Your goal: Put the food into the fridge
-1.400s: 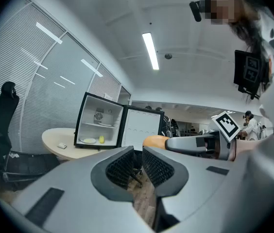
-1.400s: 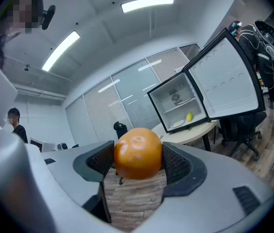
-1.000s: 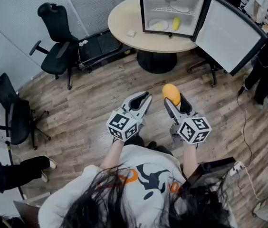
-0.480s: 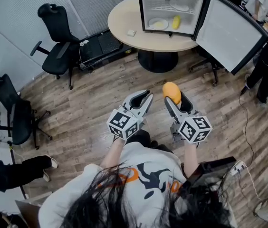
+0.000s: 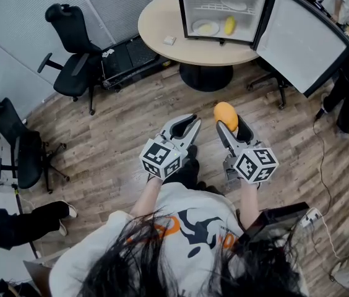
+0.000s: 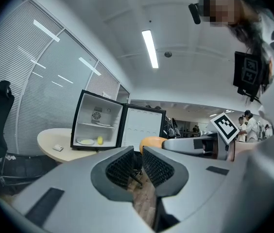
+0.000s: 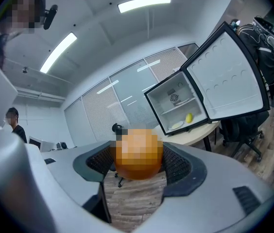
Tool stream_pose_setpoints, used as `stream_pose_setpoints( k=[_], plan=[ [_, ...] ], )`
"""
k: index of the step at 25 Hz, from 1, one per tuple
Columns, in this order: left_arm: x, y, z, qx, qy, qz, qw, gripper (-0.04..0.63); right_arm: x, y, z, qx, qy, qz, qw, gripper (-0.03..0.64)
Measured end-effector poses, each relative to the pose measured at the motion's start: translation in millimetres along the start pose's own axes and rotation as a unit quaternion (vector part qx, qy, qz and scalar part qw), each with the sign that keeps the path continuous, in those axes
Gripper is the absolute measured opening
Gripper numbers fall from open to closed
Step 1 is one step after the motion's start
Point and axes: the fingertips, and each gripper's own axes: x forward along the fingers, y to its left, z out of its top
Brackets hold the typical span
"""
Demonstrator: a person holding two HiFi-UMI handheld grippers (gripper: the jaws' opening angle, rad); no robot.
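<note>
Head view. Left gripper (image 5: 190,124): jaws drawn nearly together, nothing between them, pointing at 12 o'clock over the wood floor. Right gripper (image 5: 231,125), just beside it at 3 o'clock: clamped across the middle of an orange fruit (image 5: 225,115), carried in the air, well short of the mini fridge (image 5: 191,2). The fridge stands open on the round table (image 5: 162,25) at 12 o'clock, its door (image 5: 298,42) swung toward 2 o'clock; a plate (image 5: 205,27) and a yellow fruit (image 5: 229,25) lie on its lower level. Judgement: the orange fruit is probably light and firm, its smooth round skin likely to roll; a hold across the widest part suits it.
</note>
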Motion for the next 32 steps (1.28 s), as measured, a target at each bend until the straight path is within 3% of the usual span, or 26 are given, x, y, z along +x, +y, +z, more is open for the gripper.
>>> stream_pose_setpoints(
  k=[9,16,32],
  plan=[
    [48.4,47.7,1.8,-0.003,0.010,-0.015,0.9998,0.052,51.1,-33.4,13.1,0.005,0.005,-0.016,1.000,0.319],
    [92.1,103.8,18.1,0.006,0.023,-0.033,0.9992,0.052,117.8,-55.1,33.7,0.018,0.007,-0.029,0.999,0.319],
    [173.0,232.4,38.7,-0.018,0.023,-0.056,0.9980,0.052,252.5,-102.8,64.1,0.028,0.022,-0.063,0.997,0.319]
  ],
)
